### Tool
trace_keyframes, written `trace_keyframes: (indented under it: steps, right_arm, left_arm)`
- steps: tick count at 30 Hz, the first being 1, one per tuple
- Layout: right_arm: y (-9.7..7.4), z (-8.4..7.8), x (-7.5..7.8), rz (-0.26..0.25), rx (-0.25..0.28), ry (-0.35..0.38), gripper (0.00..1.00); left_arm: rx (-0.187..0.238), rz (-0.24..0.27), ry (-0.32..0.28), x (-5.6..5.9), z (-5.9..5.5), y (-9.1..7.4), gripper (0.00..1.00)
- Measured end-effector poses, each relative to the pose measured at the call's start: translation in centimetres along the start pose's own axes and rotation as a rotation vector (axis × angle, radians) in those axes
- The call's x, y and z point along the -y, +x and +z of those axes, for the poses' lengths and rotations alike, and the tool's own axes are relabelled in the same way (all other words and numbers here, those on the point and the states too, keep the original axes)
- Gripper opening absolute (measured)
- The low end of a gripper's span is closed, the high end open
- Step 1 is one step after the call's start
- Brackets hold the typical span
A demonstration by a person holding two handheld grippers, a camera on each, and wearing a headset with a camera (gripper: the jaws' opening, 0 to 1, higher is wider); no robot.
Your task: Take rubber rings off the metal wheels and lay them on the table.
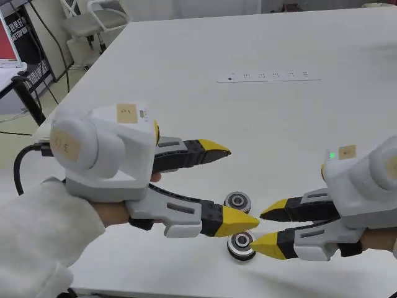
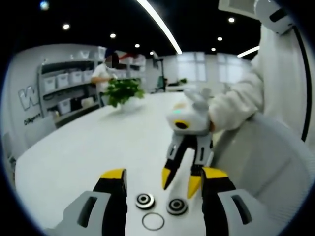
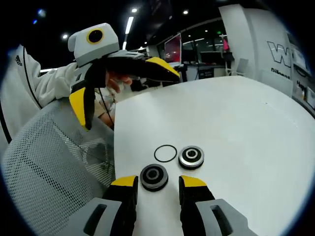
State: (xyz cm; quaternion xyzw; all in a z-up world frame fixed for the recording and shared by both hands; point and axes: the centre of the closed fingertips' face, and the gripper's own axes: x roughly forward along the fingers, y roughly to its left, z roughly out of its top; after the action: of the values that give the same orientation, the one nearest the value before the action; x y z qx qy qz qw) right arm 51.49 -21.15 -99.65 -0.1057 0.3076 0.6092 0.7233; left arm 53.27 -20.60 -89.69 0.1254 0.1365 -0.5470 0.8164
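Two small metal wheels lie near the table's front edge, one (image 1: 237,200) just behind the other (image 1: 240,244). In the right gripper view the nearer wheel (image 3: 154,177) has a dark rim and the farther wheel (image 3: 191,156) a bright one. A thin black rubber ring (image 3: 165,153) lies loose on the table beside them, also seen as a ring (image 2: 153,221) in the left gripper view. My left gripper (image 1: 237,185) hangs wide open over the wheels and holds nothing. My right gripper (image 1: 263,230) is open, its tips just short of the nearer wheel.
The white table (image 1: 267,124) stretches far back, with a flat strip (image 1: 268,76) lying on it. A mesh chair (image 3: 54,162) and the person's sleeve (image 1: 37,236) are at the near edge. Far off stand a potted plant (image 2: 121,92) and shelves (image 2: 64,88).
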Motion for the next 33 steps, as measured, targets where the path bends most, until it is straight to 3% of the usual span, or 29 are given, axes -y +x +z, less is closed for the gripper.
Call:
trace_keyframes:
  steps: [3,6,8,10,13,14,20,25,27,28,29,33]
  right_arm:
    - [0.4,-0.9,-0.1,0.011,-0.035,-0.013,0.3]
    - [0.9,-1.5,-0.1,0.017,-0.055,0.004,0.3]
    - [0.9,-1.4,-0.1,0.015,-0.05,-0.01,0.3]
    - [1.1,-1.2,-0.1,0.015,-0.045,-0.016,0.29]
    - [1.3,-1.3,-0.4,0.022,-0.051,-0.018,0.29]
    - [1.3,-1.3,-0.5,0.028,-0.052,-0.017,0.3]
    - [1.4,-2.0,-0.3,0.016,-0.073,-0.041,0.28]
    - [1.3,-2.0,-0.2,0.007,-0.071,-0.064,0.23]
    - [1.4,-2.0,-0.3,0.004,-0.07,-0.073,0.22]
    - [1.5,-2.1,-0.3,0.003,-0.077,-0.08,0.21]
    - [1.5,-2.3,-0.3,0.003,-0.083,-0.089,0.2]
    - [1.4,-2.2,-0.4,0.001,-0.084,-0.104,0.18]
  left_arm:
    - [0.008,0.029,-0.074,-0.6,-1.4,0.4,0.55]
    - [-0.041,0.018,-0.029,-0.2,-2.4,0.7,0.49]
    - [-0.048,0.011,-0.041,0.1,-3.0,1.2,0.47]
    - [-0.1,-0.029,-0.057,1.1,-4.4,1.6,0.45]
    - [-0.158,-0.061,0.021,2.0,-6.0,2.1,0.37]
    - [-0.176,-0.069,0.018,2.3,-6.5,2.3,0.34]
    - [-0.211,-0.085,-0.021,2.7,-8.1,3.3,0.3]
    - [-0.278,-0.084,-0.018,3.0,-9.7,3.4,0.24]
    - [-0.289,-0.085,-0.005,3.0,-9.9,3.4,0.22]
    - [-0.269,-0.075,0.001,2.8,-9.6,3.5,0.22]
    - [-0.284,-0.075,-0.009,2.8,-9.8,3.4,0.23]
    - [-0.277,-0.069,-0.027,2.8,-9.7,3.3,0.22]
